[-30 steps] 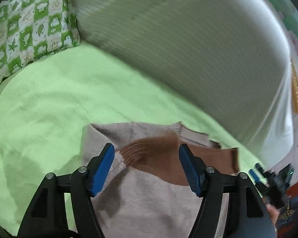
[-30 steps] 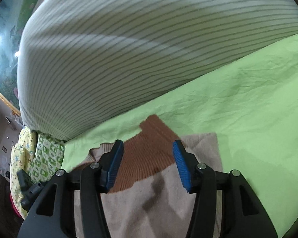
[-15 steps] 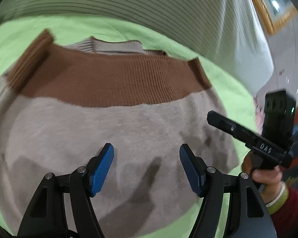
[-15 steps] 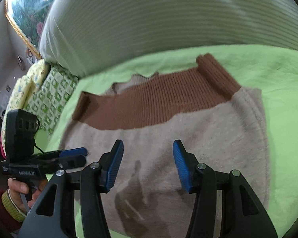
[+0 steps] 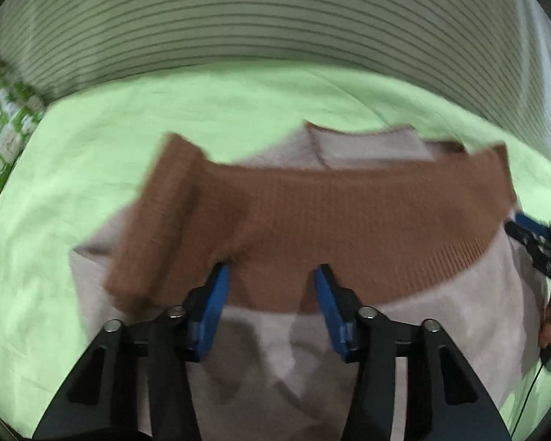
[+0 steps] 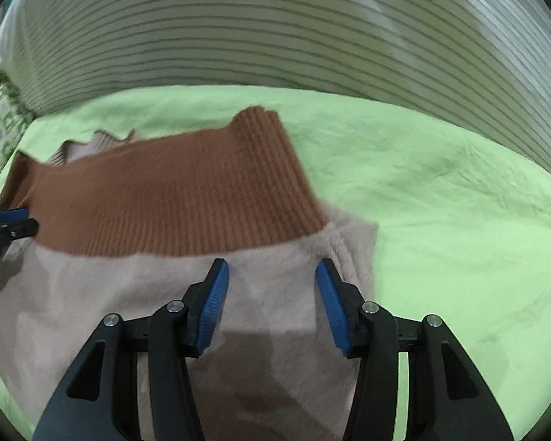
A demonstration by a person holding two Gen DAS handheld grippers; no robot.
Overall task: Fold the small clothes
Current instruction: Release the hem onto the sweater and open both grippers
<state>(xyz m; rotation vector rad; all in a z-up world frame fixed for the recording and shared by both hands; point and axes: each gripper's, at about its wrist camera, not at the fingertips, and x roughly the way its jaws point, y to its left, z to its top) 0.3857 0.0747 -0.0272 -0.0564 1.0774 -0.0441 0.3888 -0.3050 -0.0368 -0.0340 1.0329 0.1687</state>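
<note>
Covering the bed is a bright green sheet [image 5: 92, 169], a bit wrinkled, and behind it rises a big pale cushion with thin dark stripes [image 5: 275, 18]. A green and white checked pillow [image 5: 0, 139] peeks in at the far left edge.

On the sheet lies a small sweater [image 6: 165, 294], soft pinkish beige with a wide brown ribbed band [image 6: 172, 202] across it. One brown end is folded over on itself.

Half a second ago both cameras looked down from higher up and saw nearly the whole sweater. Now they are lower and closer, and the brown band fills the middle of each view.

The left tongs [image 5: 272, 294] hang over the lower edge of the brown band, spread wide and gripping nothing. The right tongs [image 6: 272, 290] hang over the beige part near the sweater's right side, also spread wide with nothing between them
</note>
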